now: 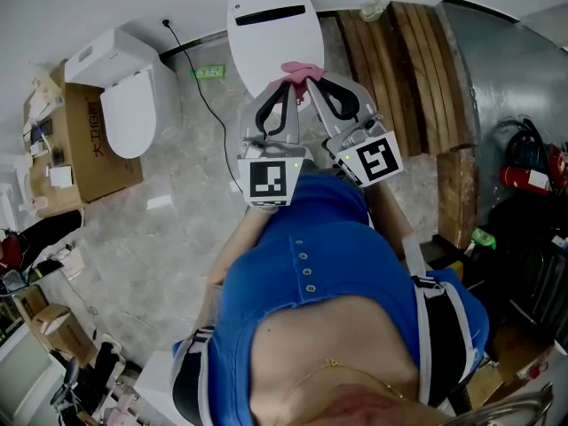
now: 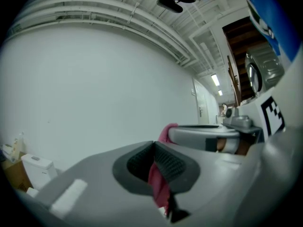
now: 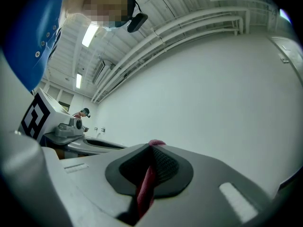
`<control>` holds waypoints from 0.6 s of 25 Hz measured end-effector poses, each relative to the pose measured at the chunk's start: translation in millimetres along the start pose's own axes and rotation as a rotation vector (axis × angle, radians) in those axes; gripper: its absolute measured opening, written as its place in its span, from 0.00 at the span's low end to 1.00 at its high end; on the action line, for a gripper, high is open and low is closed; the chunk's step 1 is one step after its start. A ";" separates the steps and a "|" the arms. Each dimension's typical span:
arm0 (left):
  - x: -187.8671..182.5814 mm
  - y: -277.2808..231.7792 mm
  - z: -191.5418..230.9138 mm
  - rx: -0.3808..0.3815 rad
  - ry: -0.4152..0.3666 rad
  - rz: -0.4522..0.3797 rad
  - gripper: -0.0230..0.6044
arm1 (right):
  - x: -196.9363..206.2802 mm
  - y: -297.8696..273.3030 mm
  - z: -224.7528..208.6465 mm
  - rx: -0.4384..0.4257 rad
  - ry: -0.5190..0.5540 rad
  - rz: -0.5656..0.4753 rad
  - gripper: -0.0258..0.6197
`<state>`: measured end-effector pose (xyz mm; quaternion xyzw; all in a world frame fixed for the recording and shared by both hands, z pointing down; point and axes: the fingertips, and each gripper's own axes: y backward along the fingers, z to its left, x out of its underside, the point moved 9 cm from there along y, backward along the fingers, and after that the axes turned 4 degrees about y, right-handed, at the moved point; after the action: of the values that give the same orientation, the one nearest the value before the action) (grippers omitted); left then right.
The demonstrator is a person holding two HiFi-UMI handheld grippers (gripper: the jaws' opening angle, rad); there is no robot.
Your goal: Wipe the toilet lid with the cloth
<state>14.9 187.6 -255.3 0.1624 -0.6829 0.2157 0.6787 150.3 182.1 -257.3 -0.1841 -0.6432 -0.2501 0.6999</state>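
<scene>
Both grippers are clamped on the pink cloth [image 1: 302,69]. The left gripper [image 1: 286,85] has its jaws together on one bunched edge, and the right gripper [image 1: 312,82] has its jaws together on the other. In each gripper view a fold of cloth is pinched between the ribbed pads and pokes out past the tips.

The tips sit just beside each other, so the cloth between them is a small wad, not a spread sheet.

The white toilet lid [image 1: 273,34] is down, just ahead of both tips. From the head view the cloth overlaps the lid's near edge, but I can't tell whether it's touching. Neither gripper view shows the lid ahead of the jaws, only wall and ceiling, so the jaws look pitched up off the surface.

Step, as I read it: cloth is gripped and brought to the lid, and the wipe is not yet under way.

Next move calls for:
- tipping both grippers down so the cloth, not the jaw tips, meets the lid
- moving the grippers apart a bit to flatten the cloth
- keeping both clamps tight, then sweeping from the near edge toward the far end by the dark slot

Ignore the second toilet [image 1: 129,105], well off to the left gripper's left.
</scene>
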 end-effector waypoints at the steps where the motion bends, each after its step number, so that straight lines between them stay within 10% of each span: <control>1: 0.5 -0.7 -0.5 0.002 0.002 0.001 0.03 | 0.2 -0.1 0.2 -0.001 0.001 0.002 0.05; 15: 0.9 -0.2 -2.6 -0.010 -0.006 -0.009 0.03 | 1.5 -1.6 0.9 -0.028 0.020 0.015 0.05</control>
<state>17.2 188.9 -254.5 0.1627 -0.6853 0.2088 0.6785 148.7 181.2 -255.7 -0.1960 -0.6311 -0.2556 0.7056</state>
